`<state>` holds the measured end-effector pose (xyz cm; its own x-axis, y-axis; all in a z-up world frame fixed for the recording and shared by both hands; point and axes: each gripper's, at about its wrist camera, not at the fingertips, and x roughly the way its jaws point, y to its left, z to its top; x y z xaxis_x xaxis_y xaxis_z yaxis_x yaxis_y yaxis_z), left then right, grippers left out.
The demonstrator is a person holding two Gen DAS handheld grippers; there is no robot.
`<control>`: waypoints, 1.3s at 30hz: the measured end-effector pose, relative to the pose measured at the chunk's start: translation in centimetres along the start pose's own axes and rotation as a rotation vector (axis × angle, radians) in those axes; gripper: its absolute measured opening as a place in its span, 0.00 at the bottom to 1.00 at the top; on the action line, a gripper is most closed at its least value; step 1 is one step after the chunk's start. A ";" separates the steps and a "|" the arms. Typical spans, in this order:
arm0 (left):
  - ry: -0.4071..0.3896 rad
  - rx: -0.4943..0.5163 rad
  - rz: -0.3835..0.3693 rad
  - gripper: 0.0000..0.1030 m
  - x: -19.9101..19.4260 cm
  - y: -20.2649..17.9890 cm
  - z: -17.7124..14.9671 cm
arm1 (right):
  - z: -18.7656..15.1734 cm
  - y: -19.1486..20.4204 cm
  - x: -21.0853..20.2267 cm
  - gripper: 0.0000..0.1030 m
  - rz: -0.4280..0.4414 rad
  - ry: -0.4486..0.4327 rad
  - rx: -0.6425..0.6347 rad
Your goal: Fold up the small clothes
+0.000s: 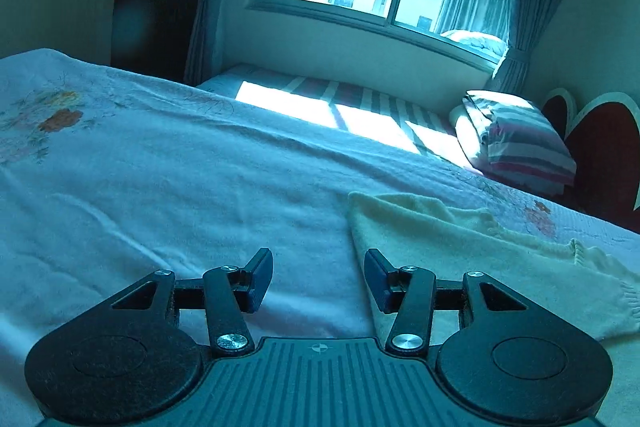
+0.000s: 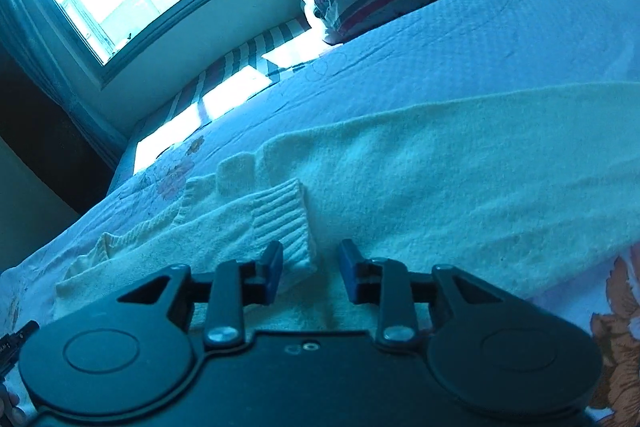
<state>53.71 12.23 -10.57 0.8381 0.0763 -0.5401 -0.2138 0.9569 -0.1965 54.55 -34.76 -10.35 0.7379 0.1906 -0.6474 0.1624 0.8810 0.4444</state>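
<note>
Your sleeve cuff [image 2: 286, 223] already folded onto cream sweater [image 2: 440, 179], lower centre; body folds remain. Left tool [image 1: 319, 279], right tool [image 2: 310, 275] both parted, empty.

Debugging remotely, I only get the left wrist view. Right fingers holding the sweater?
Observer: No. The right gripper is open; the ribbed cuff lies on the cream sweater, ending between the fingers, unpinched.
Operator: Sleeve folded in yet?
Observer: Yes, the sleeve lies across the sweater body, cuff inward.
Operator: Anything right of the sweater?
Observer: An orange flower print on the bedspread, beside the sweater's edge.
</note>
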 end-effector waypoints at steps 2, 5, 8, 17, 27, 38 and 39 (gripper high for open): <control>0.012 0.004 0.008 0.49 0.0 0.1 -0.8 | -0.1 0.3 -0.1 0.40 0.019 -0.002 -0.011; 0.028 0.008 -0.003 0.49 0.3 0.0 -1.4 | -0.6 1.1 0.0 0.26 0.013 0.007 -0.053; 0.034 0.064 0.022 0.49 0.5 -1.0 -1.6 | -0.9 1.6 0.2 0.07 -0.003 0.006 -0.095; -0.022 0.044 -0.011 0.49 -1.6 -1.4 -1.4 | -0.8 1.0 0.0 0.05 -0.026 -0.019 -0.128; -0.030 0.129 0.032 0.52 1.7 -3.0 2.2 | 0.3 1.3 -1.6 0.17 -0.045 -0.119 -0.169; 0.014 0.169 0.028 0.73 3.6 -3.8 2.5 | 1.8 2.7 0.6 0.26 -0.091 -0.087 -0.275; 0.008 0.189 0.028 0.74 2.3 -3.6 1.7 | 1.6 1.4 -1.4 0.36 -0.075 -0.135 -0.230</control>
<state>57.27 9.47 -9.72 0.8292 0.1021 -0.5496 -0.1383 0.9901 -0.0248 54.83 -34.50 -7.87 0.8128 0.0752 -0.5777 0.0781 0.9686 0.2359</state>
